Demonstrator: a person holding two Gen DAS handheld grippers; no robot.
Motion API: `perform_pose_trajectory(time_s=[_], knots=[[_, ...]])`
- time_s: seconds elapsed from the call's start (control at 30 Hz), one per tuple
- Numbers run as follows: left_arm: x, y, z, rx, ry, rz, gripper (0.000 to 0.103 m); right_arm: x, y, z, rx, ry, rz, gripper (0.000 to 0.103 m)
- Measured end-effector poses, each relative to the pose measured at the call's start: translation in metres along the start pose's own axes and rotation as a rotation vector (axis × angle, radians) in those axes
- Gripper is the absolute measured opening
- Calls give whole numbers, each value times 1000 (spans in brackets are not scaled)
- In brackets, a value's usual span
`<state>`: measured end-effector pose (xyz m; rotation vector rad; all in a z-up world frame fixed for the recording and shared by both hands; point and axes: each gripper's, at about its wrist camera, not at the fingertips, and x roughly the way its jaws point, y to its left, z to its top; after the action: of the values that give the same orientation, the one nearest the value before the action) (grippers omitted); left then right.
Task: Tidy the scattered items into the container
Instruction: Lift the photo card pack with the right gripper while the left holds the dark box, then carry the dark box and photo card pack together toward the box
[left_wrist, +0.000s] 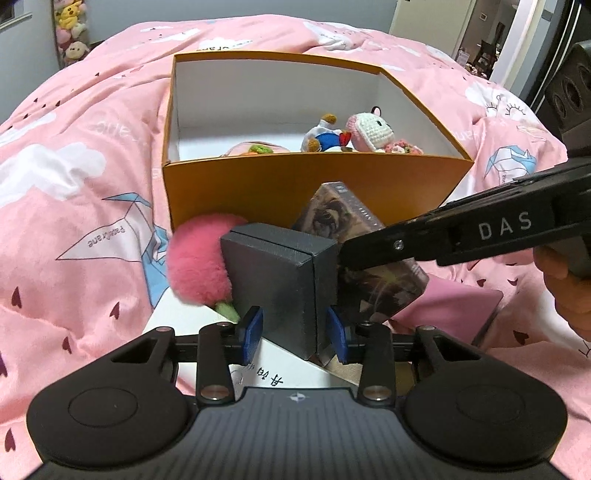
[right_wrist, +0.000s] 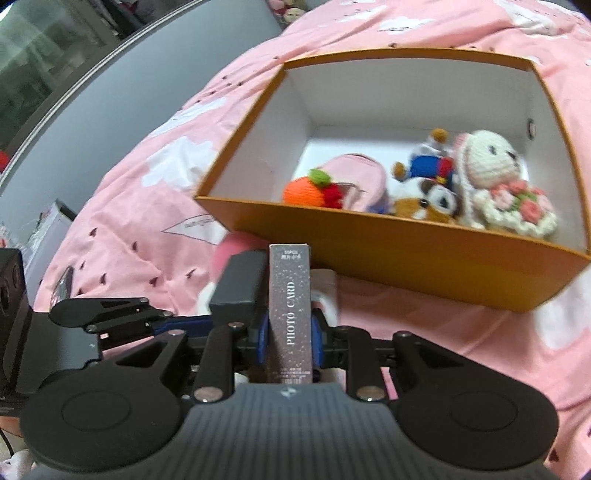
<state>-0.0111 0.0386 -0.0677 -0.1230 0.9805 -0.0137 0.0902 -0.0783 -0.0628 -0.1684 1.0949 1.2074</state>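
Several knitted toys (right_wrist: 495, 177) already lie in the orange cardboard box (left_wrist: 295, 188); left claw (left_wrist: 295, 334) grips a dark grey box (left_wrist: 280, 280), right claw (right_wrist: 290, 336) a photo-card pack (right_wrist: 290, 306); pink pompom (left_wrist: 195, 262) remains.

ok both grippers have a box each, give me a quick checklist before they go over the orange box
1. Left gripper clamped on the dark grey box: ok, blue pads press both sides.
2. Right gripper clamped on the photo card box: ok, held upright between the pads.
3. The two held boxes apart from each other: not ok, they sit side by side and look in contact.
4. Free floor in the orange box: ok, the left half is bare; the crochet toys crowd the right.
5. Pink pompom free of the grey box: cannot tell, it lies right against it.
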Motion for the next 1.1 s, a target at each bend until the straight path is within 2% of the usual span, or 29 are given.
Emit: perform_pose_trajectory(time_s=[0.2, 0.43, 0.57, 0.77, 0.9, 1.1], knots=[[-16, 4, 3, -13, -39, -9, 49, 2, 9, 1, -52, 4, 5, 25], [-21, 19, 24, -151, -58, -78, 52, 2, 8, -1, -54, 8, -16, 25], [-12, 28, 36, -257, -35, -107, 54, 3, 5, -1, -49, 10, -21, 25], [7, 38, 35, -361, 16, -127, 63, 3, -1, -3, -12, 20, 0, 25], [9, 41, 36, -383, 28, -106, 64, 5, 0, -6, -8, 33, 10, 26], [17, 43, 36, -395, 47, -117, 72, 6, -2, -8, 7, 37, 6, 26]])
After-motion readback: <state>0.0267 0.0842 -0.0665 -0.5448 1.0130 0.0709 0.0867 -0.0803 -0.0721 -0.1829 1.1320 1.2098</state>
